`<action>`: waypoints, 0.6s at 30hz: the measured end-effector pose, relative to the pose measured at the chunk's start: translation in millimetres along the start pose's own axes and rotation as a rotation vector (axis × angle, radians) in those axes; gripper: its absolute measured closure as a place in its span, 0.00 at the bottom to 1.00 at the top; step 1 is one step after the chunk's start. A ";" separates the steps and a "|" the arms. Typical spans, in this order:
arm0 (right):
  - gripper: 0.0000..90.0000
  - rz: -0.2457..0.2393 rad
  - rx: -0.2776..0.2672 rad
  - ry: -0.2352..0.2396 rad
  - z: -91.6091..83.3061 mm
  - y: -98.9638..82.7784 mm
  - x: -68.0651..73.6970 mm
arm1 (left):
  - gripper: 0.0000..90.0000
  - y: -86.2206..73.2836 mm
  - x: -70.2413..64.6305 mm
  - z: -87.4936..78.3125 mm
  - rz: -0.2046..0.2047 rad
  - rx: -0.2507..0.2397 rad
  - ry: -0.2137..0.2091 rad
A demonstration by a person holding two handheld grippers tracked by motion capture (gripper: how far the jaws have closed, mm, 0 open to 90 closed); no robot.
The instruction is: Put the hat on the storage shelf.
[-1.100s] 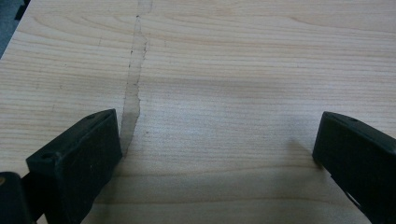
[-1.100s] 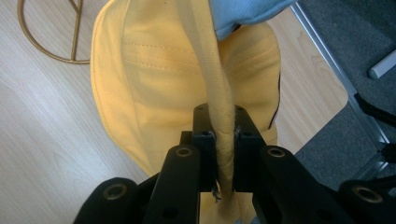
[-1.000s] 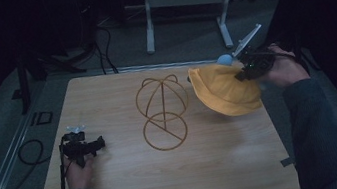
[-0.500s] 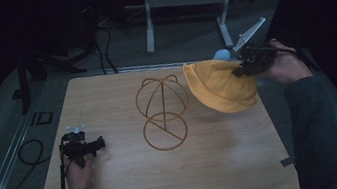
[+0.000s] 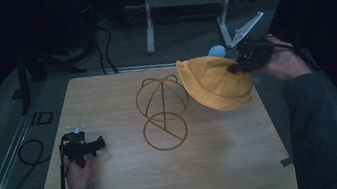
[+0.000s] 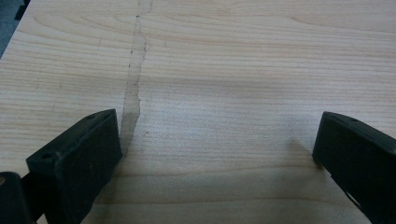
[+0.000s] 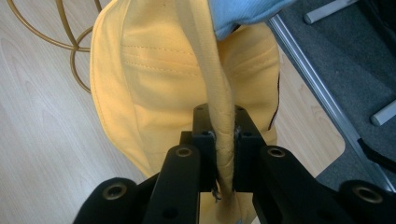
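My right tongs (image 7: 223, 154) pinch the soft yellow hat's (image 5: 215, 85) brim, lifted far right; left tongs (image 6: 215, 149) rest spread on smooth wood.

Yellow hat (image 5: 216, 87) — golden wire stand (image 5: 163, 113)

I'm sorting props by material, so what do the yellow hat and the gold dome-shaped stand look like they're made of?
The yellow brimmed fabric hat looks like matte woven cotton: stitched seams show and its brim folds softly in the right tool. The gold dome-shaped wire stand seems to be thin metal rod with a brass-like finish, though painted wire is possible.
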State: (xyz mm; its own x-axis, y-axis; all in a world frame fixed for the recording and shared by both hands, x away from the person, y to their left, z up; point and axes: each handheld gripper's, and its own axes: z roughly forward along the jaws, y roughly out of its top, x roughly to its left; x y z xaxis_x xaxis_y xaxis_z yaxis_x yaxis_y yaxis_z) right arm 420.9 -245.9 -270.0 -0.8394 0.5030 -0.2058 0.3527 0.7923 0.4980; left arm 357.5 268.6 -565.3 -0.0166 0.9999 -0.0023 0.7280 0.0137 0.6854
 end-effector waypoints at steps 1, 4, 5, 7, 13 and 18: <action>0.93 -0.003 -0.004 0.000 -0.9 1.0 0.1 | 0.01 0.0 -0.1 0.0 -0.001 0.000 0.000; 0.93 -0.006 -0.011 0.006 -4.4 3.4 1.2 | 0.01 0.0 -0.1 0.0 -0.001 0.000 0.000; 0.93 -0.008 -0.012 0.009 -5.4 4.3 1.6 | 0.01 0.0 -0.1 0.0 -0.001 0.000 0.000; 0.93 -0.013 -0.017 0.011 -6.8 5.9 2.4 | 0.01 0.0 -0.1 0.0 -0.001 0.000 0.000; 0.93 -0.030 -0.035 0.016 -11.4 10.6 6.7 | 0.01 0.0 -0.1 0.1 -0.001 0.000 0.000; 0.93 -0.044 -0.055 0.025 -14.0 16.3 9.4 | 0.01 0.0 -0.1 0.0 -0.001 0.000 0.000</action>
State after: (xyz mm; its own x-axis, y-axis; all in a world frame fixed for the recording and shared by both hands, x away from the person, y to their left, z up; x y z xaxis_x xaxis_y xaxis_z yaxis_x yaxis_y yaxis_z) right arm 413.0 -233.1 -252.0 -0.8638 0.4591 -0.2075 0.2930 0.7928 0.5344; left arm 357.5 268.5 -565.4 -0.0173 0.9998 -0.0033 0.7278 0.0148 0.6857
